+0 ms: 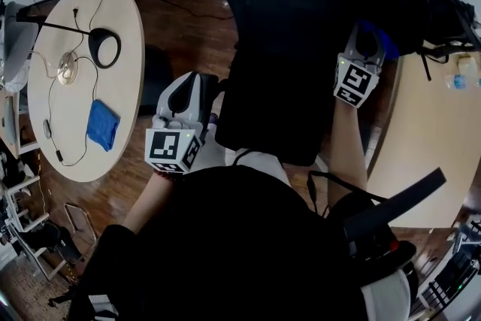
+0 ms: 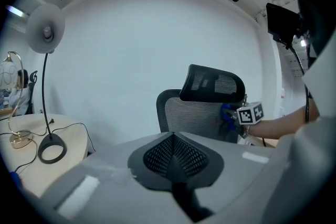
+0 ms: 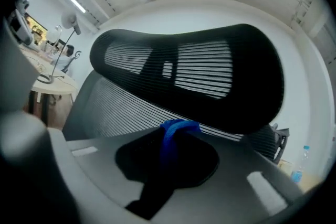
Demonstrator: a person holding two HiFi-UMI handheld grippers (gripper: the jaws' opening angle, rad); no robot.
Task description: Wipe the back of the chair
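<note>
A black mesh office chair (image 1: pixel 301 49) stands in front of me, its back (image 3: pixel 115 107) and headrest (image 3: pixel 194 71) filling the right gripper view. My right gripper (image 1: pixel 366 41) is shut on a blue cloth (image 3: pixel 176 131), which is held against the right side of the chair back just under the headrest. The left gripper view shows the cloth (image 2: pixel 227 113) beside that gripper's marker cube. My left gripper (image 1: pixel 201 86) hangs at the chair's lower left side, apart from it. Its jaws (image 2: pixel 174 139) are shut with nothing in them.
At the left, a round pale table (image 1: pixel 45 124) carries a ring-base desk lamp (image 1: pixel 105 47), cables and a second blue cloth (image 1: pixel 102 124). A light desk (image 1: pixel 428 154) stands at the right with a water bottle (image 1: pixel 462 75). Wooden floor lies between.
</note>
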